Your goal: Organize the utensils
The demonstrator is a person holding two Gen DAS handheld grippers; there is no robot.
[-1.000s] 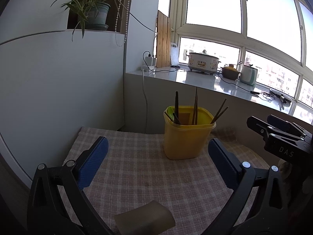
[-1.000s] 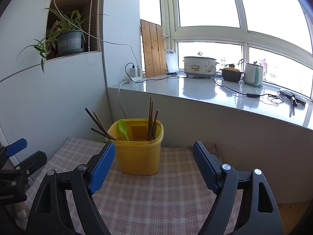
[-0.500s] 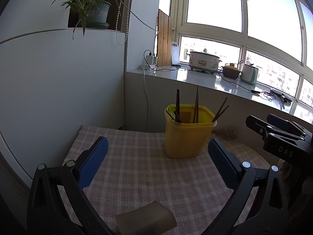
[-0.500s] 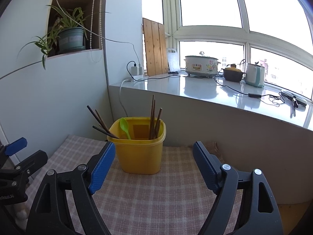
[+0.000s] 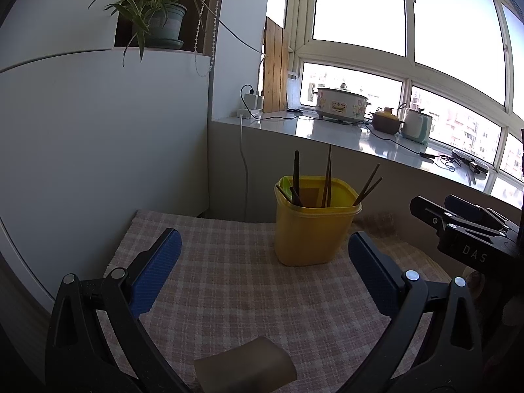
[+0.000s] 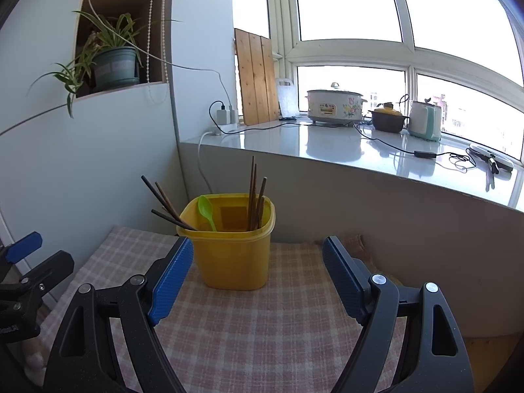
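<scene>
1. My left claw (image 5: 262, 275): pads spread wide, nothing between them, hovering over the checked cloth (image 5: 249, 294).
2. My right claw (image 6: 255, 278): also spread apart, empty; its left pad sits just in front of the bin's lower left corner in the right wrist view, contact can't tell.
3. Yellow bin (image 6: 231, 245): upright on the cloth-covered surface, toward the back edge, ahead of both claws. Thin plastic, prob. light; likely to slide or tip if nudged hard.
4. Chopsticks (image 6: 253, 193): dark sticks, approx. three groups. One bunch stands near upright at the right side, others (image 6: 163, 203) lean out over the left rim. Stiff, thin, light, prob. smooth, so could roll or slip in the pads. I'd pinch across the exposed upper shaft, well above the rim.
5. Green spoon (image 6: 206, 211): plastic, bowl end up, leaning inside the left of the bin. Light; take by the neck below the bowl.
6. Tan block (image 5: 245, 366): on the cloth near the left cam, purpose unclear.
</scene>
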